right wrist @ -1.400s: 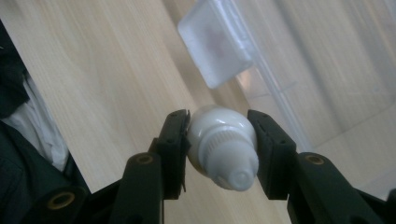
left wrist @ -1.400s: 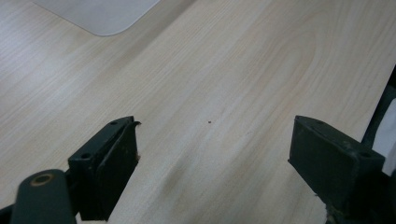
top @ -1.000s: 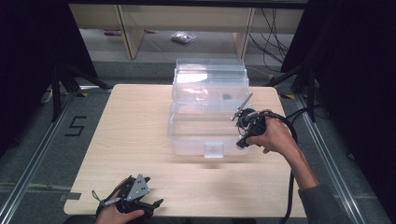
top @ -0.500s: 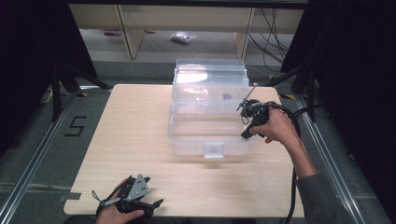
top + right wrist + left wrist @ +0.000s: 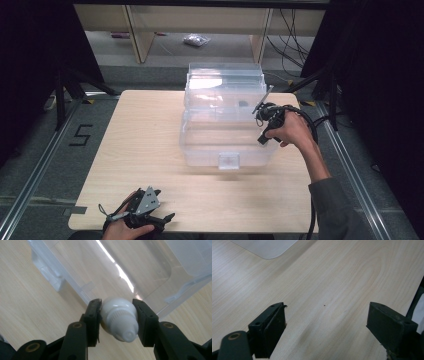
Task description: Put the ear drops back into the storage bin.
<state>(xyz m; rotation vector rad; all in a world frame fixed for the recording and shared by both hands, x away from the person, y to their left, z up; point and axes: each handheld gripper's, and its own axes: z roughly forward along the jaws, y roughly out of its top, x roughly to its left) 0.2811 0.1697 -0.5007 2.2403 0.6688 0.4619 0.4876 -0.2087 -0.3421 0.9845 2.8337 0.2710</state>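
Observation:
A clear plastic box [image 5: 200, 145] stands open mid-table, its lid [image 5: 225, 82] raised at the far side. My right gripper [image 5: 263, 131] hangs at the box's right rim, held by a hand. In the right gripper view the right gripper [image 5: 117, 305] is shut on a small white capped bottle [image 5: 120, 318], nozzle toward the camera, with the box wall [image 5: 82, 287] just beyond. My left gripper [image 5: 160, 219] rests at the table's front left. The left gripper [image 5: 327, 310] is open, with bare wood between its fingers.
A small dark item [image 5: 243, 103] lies inside the box near its back. The wooden table [image 5: 140, 140] has free room left of the box. A pale sheet corner [image 5: 265, 247] shows far off in the left gripper view. Shelving [image 5: 140, 35] and cables [image 5: 292, 40] lie behind the table.
My right gripper has risen a little and shifted toward the far right along the box's rim, still holding the white bottle. The left gripper has not moved.

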